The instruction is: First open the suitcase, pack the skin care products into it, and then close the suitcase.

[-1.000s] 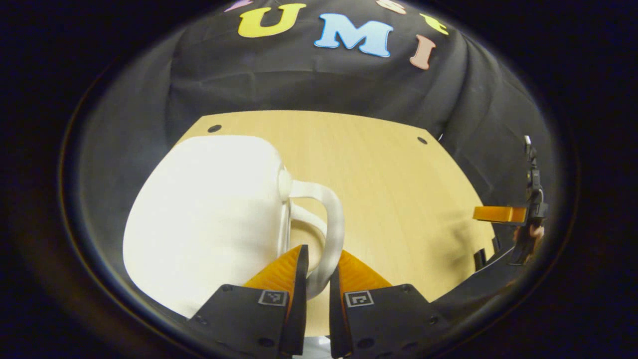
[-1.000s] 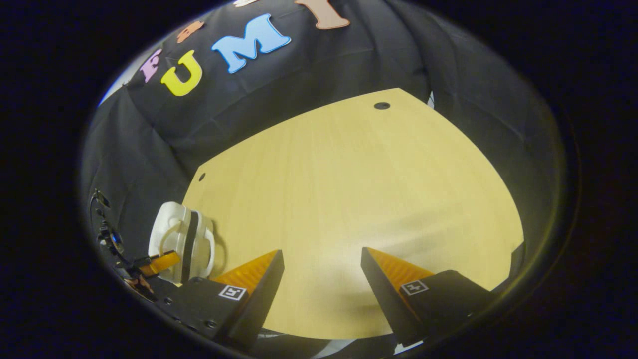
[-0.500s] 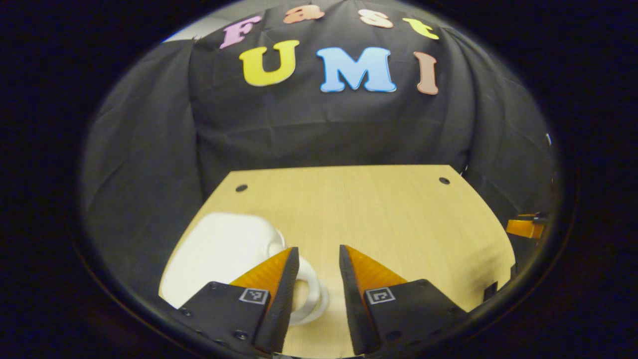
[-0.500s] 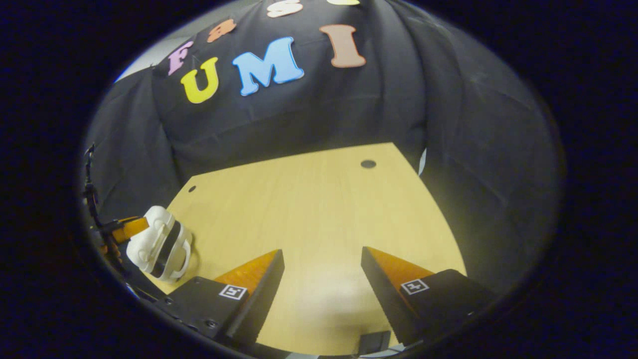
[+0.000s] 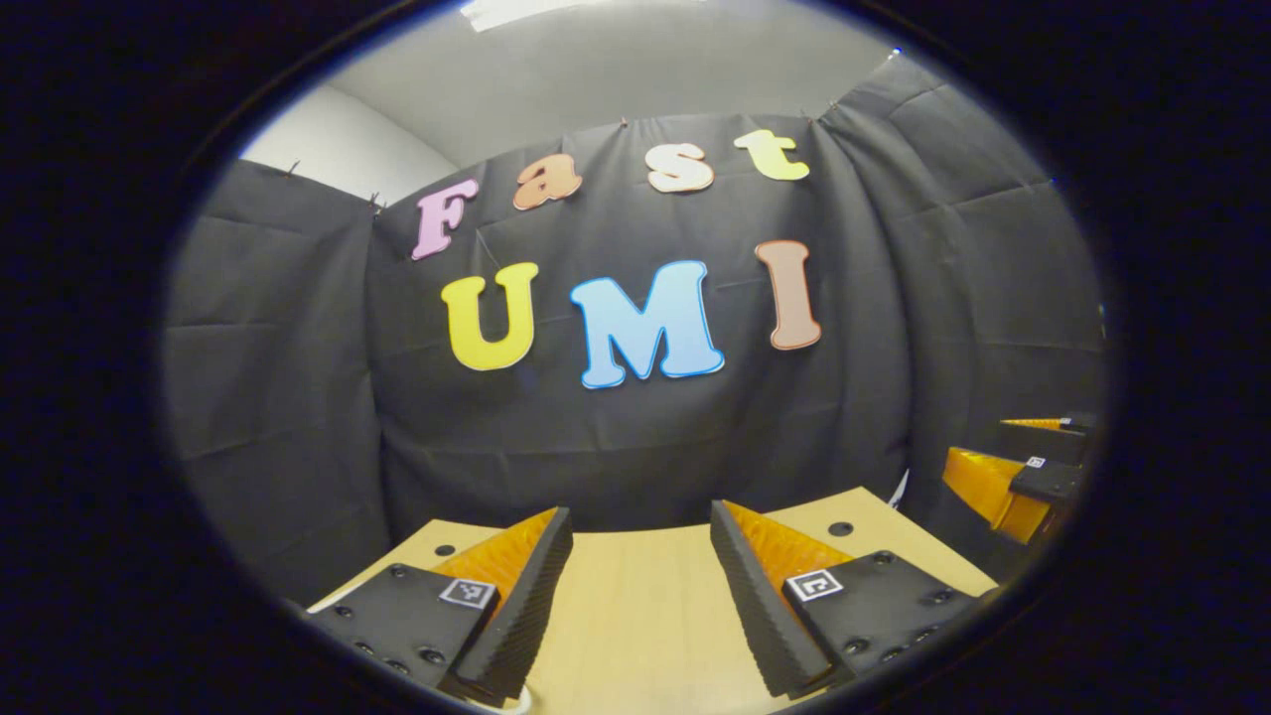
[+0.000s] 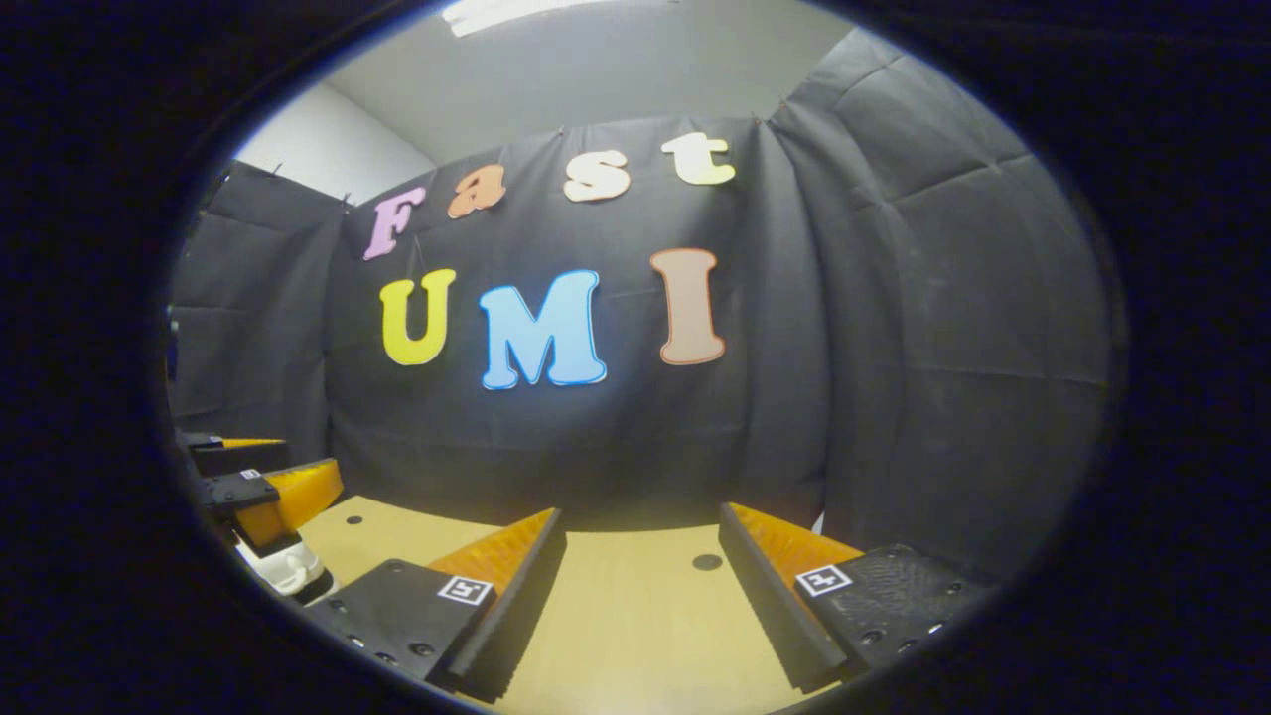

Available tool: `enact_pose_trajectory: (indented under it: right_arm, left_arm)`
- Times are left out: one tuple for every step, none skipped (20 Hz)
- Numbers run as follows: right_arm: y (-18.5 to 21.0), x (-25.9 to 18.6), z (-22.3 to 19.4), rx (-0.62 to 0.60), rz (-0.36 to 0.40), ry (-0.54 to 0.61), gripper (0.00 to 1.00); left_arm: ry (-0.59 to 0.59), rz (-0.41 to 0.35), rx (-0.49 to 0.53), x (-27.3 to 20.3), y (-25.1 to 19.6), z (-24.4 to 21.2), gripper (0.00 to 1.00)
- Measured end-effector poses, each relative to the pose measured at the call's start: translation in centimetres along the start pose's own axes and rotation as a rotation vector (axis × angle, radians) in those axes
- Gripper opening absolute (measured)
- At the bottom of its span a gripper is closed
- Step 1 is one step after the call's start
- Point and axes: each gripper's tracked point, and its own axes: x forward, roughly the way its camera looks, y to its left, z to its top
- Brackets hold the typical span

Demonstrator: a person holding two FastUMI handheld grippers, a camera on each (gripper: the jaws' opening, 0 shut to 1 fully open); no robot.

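Note:
My left gripper is open with nothing between its fingers, held level above the near part of the wooden table. In the right gripper view it shows at the left edge, with a small part of the white suitcase on the table just below it. The suitcase's lid and handle are hidden. My right gripper is also open and empty, raised over the table. In the left gripper view it shows at the far right, off the table's right side.
The table has small dark holes near its far corners. The booth's black cloth wall hangs close behind the far edge and along both sides. A grey ceiling shows above.
The left gripper let go of the suitcase handle, opened wide and drew back. Both grippers tilted up from the table to face the wall, and the suitcase slid out to the edge of view.

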Motion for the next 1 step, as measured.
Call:
enact_pose_trajectory:
  right_arm:
    - [-0.53, -0.26, -0.50, 0.001, 0.009, 0.013, 0.94]
  left_arm:
    - [0.010, -0.014, -0.002, -0.19, -1.71, -0.18, 0.90]
